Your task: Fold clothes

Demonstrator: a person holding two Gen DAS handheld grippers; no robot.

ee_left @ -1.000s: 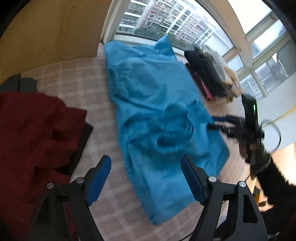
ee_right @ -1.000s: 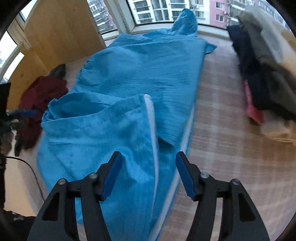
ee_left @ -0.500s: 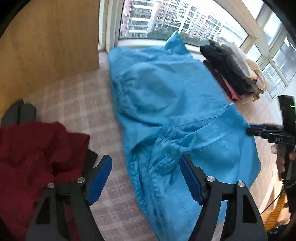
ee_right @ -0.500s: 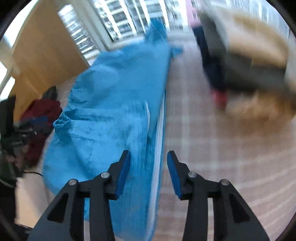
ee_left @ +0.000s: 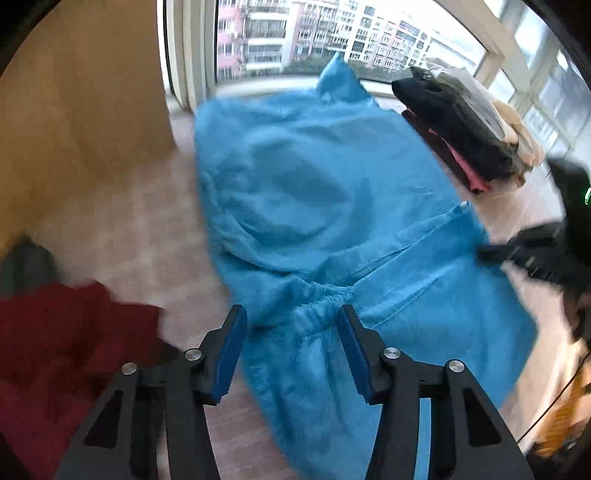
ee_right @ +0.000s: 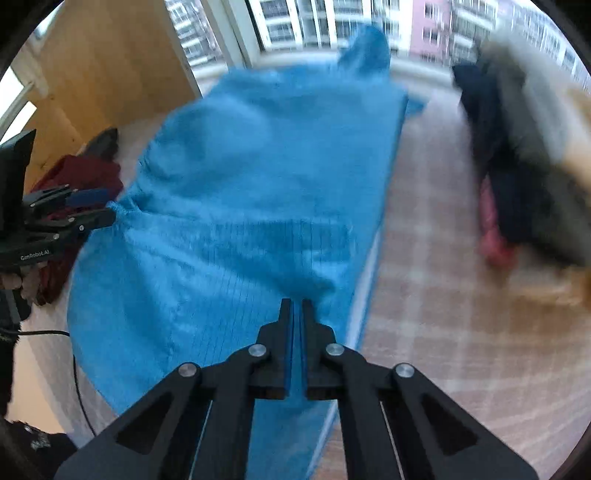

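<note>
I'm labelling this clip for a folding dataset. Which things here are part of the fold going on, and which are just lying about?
In the job:
- blue garment, spread on the checked surface
- right gripper, shut on its edge
- left gripper, jaws just closing around the gathered cuff, not yet pressing

Lying about:
- dark red garment
- stack of folded clothes near the window

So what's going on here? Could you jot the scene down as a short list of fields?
Garment being folded: large bright blue fabric garment, spread on the checked surface
Right tool: shut, pinching the blue garment's edge
Left tool: jaws just been closing, gathered blue cuff between them, pads not yet pressing
To the left: crumpled dark red garment
By the window: stack of folded dark and beige clothes
</note>
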